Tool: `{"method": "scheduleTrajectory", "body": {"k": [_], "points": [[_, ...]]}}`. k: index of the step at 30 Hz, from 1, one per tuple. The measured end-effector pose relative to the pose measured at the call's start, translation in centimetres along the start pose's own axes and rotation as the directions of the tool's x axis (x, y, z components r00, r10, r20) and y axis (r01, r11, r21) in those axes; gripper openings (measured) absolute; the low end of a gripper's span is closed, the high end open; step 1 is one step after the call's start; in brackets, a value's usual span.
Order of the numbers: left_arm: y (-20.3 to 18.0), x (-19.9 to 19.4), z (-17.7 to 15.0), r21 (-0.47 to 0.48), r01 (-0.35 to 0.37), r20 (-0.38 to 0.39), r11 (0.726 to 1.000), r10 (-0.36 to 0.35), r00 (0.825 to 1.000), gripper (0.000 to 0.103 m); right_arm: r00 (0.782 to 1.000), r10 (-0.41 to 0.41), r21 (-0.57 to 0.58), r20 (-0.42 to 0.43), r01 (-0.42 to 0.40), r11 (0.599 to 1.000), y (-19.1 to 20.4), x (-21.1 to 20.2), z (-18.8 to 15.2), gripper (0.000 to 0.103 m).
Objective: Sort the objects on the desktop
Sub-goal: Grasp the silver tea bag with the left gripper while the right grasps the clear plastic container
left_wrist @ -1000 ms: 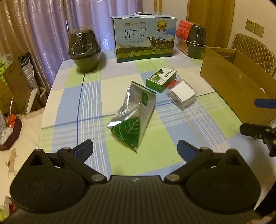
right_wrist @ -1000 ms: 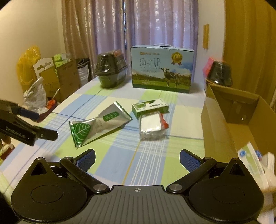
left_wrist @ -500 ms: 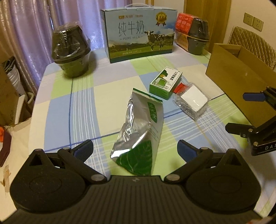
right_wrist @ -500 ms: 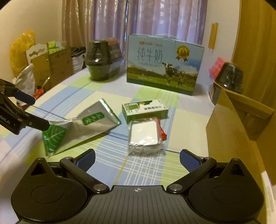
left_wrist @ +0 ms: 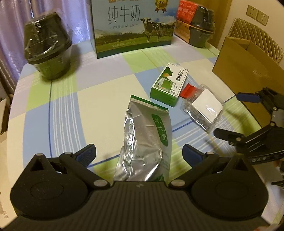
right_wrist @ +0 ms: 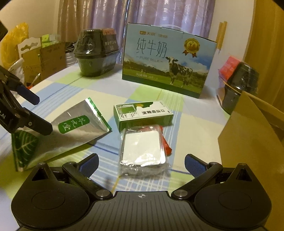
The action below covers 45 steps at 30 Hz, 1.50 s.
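Worktop [left_wrist: 53, 99] covered in a checked cloth, pale blue, green and cream squares with thin blue and white lines. Purple curtains [right_wrist: 159, 14] hang behind it; a wall socket [left_wrist: 257, 12] and a quilted chair back [left_wrist: 257, 35] show at the right in the left wrist view. At the far edge stands a milk carton case [right_wrist: 166, 65] printed with a cow, flanked by two dark shrink-wrapped tubs, one left [left_wrist: 48, 46], one right [left_wrist: 202, 26]. An open cardboard box [left_wrist: 248, 58] sits at the right side of the worktop. Loose items lie mid-table: a silver foil pouch [left_wrist: 147, 135] with green label and leaf print, crumpled, lying flat; a small green-and-white box [left_wrist: 168, 85] just beyond it; a clear plastic pack [left_wrist: 204, 108] with white card inside and a red tab, touching or just beside the green box. Left tongs [left_wrist: 139, 153] spread wide, the pouch's lower end between the fingers, not gripped. Right tongs [right_wrist: 141, 162] also wide, the clear pack between and just ahead of them, no contact visible.
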<state>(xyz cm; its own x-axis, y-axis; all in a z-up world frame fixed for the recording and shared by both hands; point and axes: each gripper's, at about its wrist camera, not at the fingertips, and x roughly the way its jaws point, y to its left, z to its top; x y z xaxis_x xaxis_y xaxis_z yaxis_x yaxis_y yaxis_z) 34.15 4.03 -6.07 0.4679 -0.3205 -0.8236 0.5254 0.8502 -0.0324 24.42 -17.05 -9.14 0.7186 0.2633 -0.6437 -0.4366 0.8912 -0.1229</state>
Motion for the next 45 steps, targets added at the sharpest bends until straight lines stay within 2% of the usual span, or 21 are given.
{"method": "scheduleTrajectory", "body": {"k": [6,11,16,19,23,28,30,41,45], "points": [[0.0,1.6,0.8,0.03,0.019,-0.026,0.999,-0.018,1.0,0.101,1.0,0.001,0.008,-0.028,-0.001,1.0,0.1,2.3,0.1,0.1],[-0.3,3.4,1.0,0.055,0.033,-0.071,0.998,-0.029,0.997,0.097,0.998,0.01,0.026,-0.056,-0.009,1.0,-0.5,3.6,0.1,0.089],[-0.7,4.7,1.0,0.059,0.038,-0.108,0.998,-0.031,0.994,0.076,0.997,0.008,0.035,-0.071,-0.005,0.999,-0.8,4.0,0.1,0.068],[-1.2,4.9,0.7,0.059,0.031,-0.112,0.998,-0.024,0.993,0.072,0.997,0.01,0.025,-0.07,-0.008,1.0,-0.7,3.8,0.1,0.062],[-2.1,4.3,0.1,0.046,0.024,-0.116,0.999,-0.019,0.993,0.063,0.997,0.015,0.039,-0.076,-0.012,0.999,-0.7,3.2,-0.1,0.06],[-4.2,2.7,-1.3,0.012,0.004,-0.124,1.0,-0.002,0.992,0.053,0.994,0.036,0.092,-0.106,-0.027,0.995,-0.8,1.0,-1.0,0.059],[-5.1,1.7,-2.3,-0.017,0.01,-0.125,1.0,-0.012,0.992,0.052,0.992,0.048,0.115,-0.12,-0.034,0.993,-0.8,-0.6,-1.8,0.059],[-11.6,-3.9,-9.7,-0.128,0.05,-0.108,0.991,-0.063,0.992,0.052,0.982,0.05,0.194,-0.179,-0.015,0.981,-0.4,-11.3,-8.5,0.059],[-12.3,-4.7,-11.3,-0.157,0.053,-0.104,0.986,-0.07,0.992,0.059,0.981,0.045,0.181,-0.187,-0.01,0.983,-0.1,-13.6,-10.4,0.059]]}}
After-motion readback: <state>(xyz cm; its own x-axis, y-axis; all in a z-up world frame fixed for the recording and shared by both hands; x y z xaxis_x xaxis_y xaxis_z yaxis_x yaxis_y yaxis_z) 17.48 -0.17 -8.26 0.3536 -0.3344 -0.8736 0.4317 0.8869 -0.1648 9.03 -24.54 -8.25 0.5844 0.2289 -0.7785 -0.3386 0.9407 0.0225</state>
